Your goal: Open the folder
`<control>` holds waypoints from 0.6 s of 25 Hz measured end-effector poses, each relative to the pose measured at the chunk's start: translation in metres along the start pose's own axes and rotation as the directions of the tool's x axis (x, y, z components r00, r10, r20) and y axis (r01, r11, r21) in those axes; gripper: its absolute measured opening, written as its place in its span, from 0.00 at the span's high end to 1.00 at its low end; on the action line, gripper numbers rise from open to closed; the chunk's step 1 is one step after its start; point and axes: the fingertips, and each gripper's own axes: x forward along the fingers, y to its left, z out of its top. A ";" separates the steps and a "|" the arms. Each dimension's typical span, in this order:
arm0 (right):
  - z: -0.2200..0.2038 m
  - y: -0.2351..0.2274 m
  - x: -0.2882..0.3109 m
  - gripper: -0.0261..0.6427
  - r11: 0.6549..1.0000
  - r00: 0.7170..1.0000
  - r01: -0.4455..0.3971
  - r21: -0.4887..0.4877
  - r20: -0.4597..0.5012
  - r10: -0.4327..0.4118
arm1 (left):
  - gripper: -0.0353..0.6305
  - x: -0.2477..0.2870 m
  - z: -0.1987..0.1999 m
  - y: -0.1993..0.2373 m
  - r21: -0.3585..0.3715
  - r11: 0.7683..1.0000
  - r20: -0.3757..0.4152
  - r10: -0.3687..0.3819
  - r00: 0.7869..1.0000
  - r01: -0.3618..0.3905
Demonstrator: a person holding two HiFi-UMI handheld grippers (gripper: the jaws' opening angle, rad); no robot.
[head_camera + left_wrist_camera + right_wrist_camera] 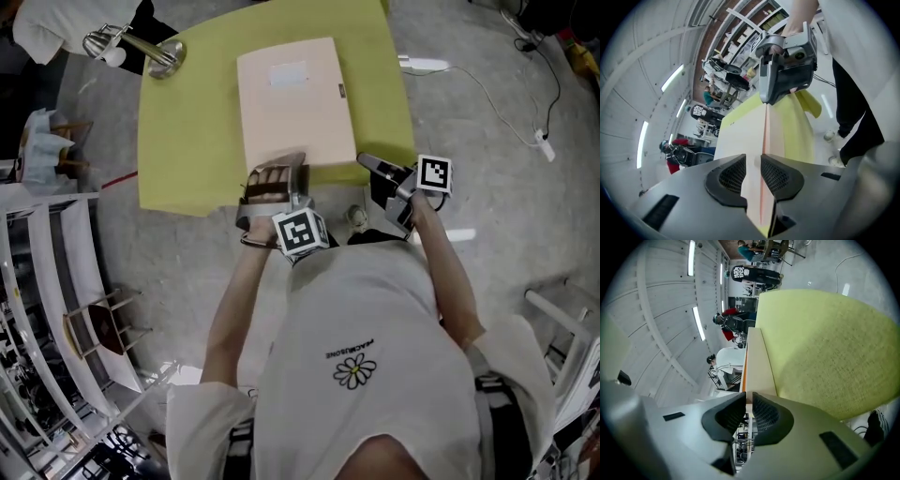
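Fingers [727, 177] of the left gripper [277, 171] clamp the near edge of the pale folder [291, 98], which lies flat on the yellow-green worktop [187, 122]. The right gripper [367, 160] pinches the folder's near right corner, its fingers almost together.

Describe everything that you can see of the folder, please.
The folder is a pale pink rectangle that looks like card, with a paler label near its far end and an orange line along one edge. It lies flat and closed on the yellow table. The jaws of the left gripper clamp its near left corner. Those of the right gripper seem to pinch its near right corner.
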 end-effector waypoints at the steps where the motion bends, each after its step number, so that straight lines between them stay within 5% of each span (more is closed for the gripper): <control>1: 0.000 0.000 0.000 0.90 1.000 1.000 -0.003 0.008 0.002 0.003 | 0.80 0.000 0.000 0.000 -0.003 1.000 -0.001 -0.007 1.000 0.007; 5: 0.000 0.001 0.000 0.90 1.000 1.000 -0.001 -0.002 -0.001 0.001 | 0.86 0.001 0.000 0.000 -0.064 0.998 0.018 -0.027 0.999 0.028; 9: 0.001 0.001 -0.001 0.90 1.000 1.000 0.009 -0.019 -0.002 -0.009 | 0.89 -0.005 0.000 0.008 -0.200 0.980 0.065 -0.006 0.998 0.019; 13: 0.003 0.005 0.001 0.90 0.998 1.000 0.020 -0.060 0.005 -0.020 | 0.89 -0.010 -0.002 0.017 -0.449 0.889 0.132 -0.030 0.991 0.086; 15: 0.001 -0.006 -0.003 0.90 0.988 0.993 0.115 -0.100 -0.002 -0.116 | 0.89 -0.011 -0.004 0.021 -0.505 0.860 0.142 -0.009 0.990 0.080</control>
